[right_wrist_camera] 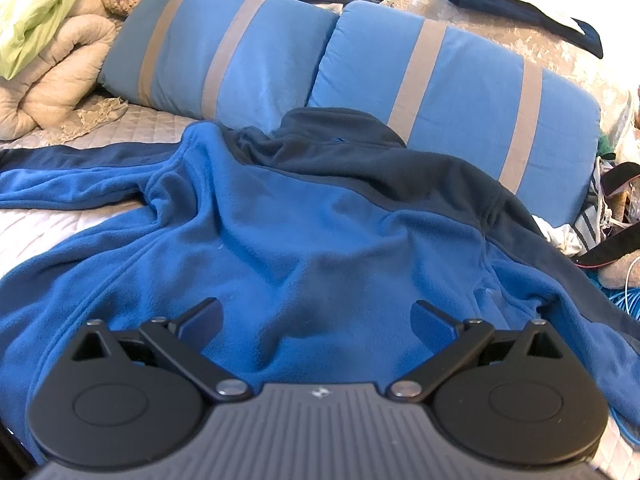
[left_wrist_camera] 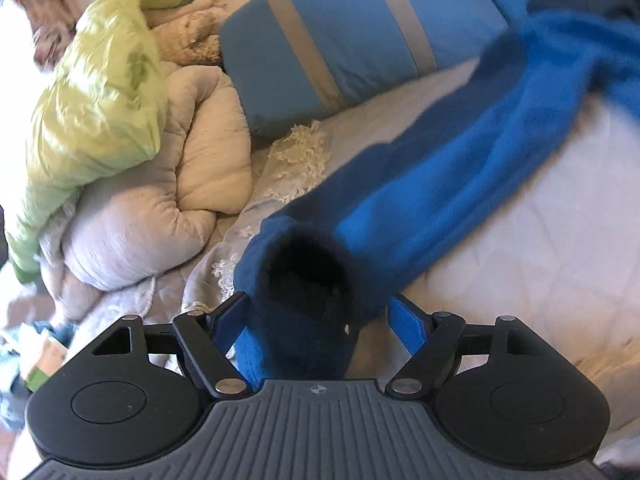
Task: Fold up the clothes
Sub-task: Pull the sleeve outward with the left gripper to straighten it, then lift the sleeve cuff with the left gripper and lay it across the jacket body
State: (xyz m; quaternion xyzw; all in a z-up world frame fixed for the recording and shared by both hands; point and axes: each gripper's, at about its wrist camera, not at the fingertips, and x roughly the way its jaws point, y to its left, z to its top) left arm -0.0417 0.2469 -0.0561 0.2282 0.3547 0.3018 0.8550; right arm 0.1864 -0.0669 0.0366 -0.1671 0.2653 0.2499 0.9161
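Jacket (right_wrist_camera: 280,220) on bed (right_wrist_camera: 48,220) (spread flat), pillows (right_wrist_camera: 460,92) behind

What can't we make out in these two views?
- Left wrist view: sleeve cuff covers the left tool fingertips; contact unclear.
- Left wrist view: fleece jacket body motion-blurred, cut off at the upper right edge.
- Right wrist view: jacket's hem hidden behind the right tool.

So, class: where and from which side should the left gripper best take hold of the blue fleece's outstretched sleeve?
Probably at the dark cuff. The sleeve lies stretched toward the left gripper, cuff mouth gaping between its open jaws, so come in end-on and pinch the cuff's rim.
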